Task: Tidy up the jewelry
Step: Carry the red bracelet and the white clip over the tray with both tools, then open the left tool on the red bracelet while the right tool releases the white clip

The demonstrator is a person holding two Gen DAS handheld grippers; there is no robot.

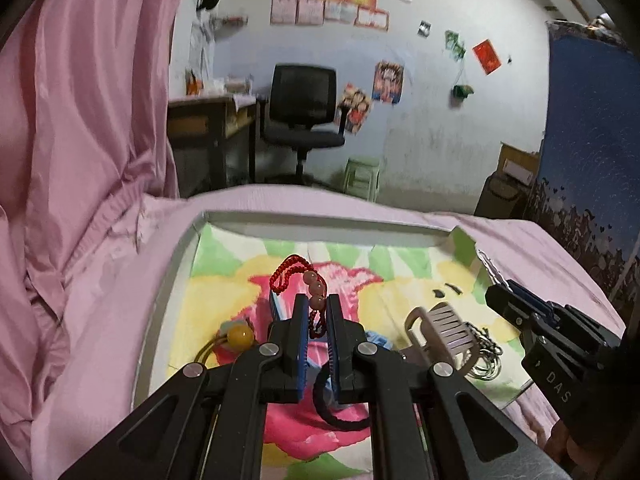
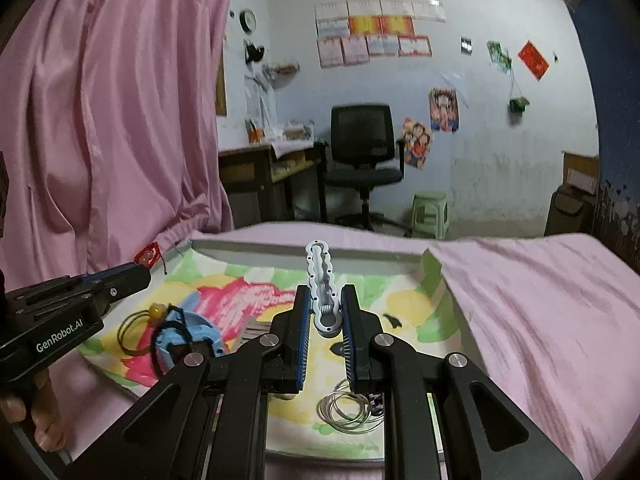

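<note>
My left gripper [image 1: 318, 304] is shut on a red cord bracelet with pink beads [image 1: 314, 288], held above a shallow tray [image 1: 304, 222] lined with a flowery cloth on the bed. My right gripper [image 2: 325, 300] is shut on a grey wavy hair clip [image 2: 322, 280], held upright over the same tray [image 2: 280, 246]. In the tray lie a yellow-bead elastic [image 1: 239, 336], a blue clip with a black hair tie [image 2: 188, 330], silver rings [image 2: 346, 410] and a grey comb clip [image 1: 448, 328]. The right gripper shows at the right of the left wrist view [image 1: 496, 292].
The tray sits on a pink bedsheet [image 2: 540, 300]. A pink curtain [image 1: 88, 120] hangs at the left. Beyond the bed stand a desk [image 1: 208, 120], a black office chair [image 1: 304, 112] and a green stool [image 1: 362, 176].
</note>
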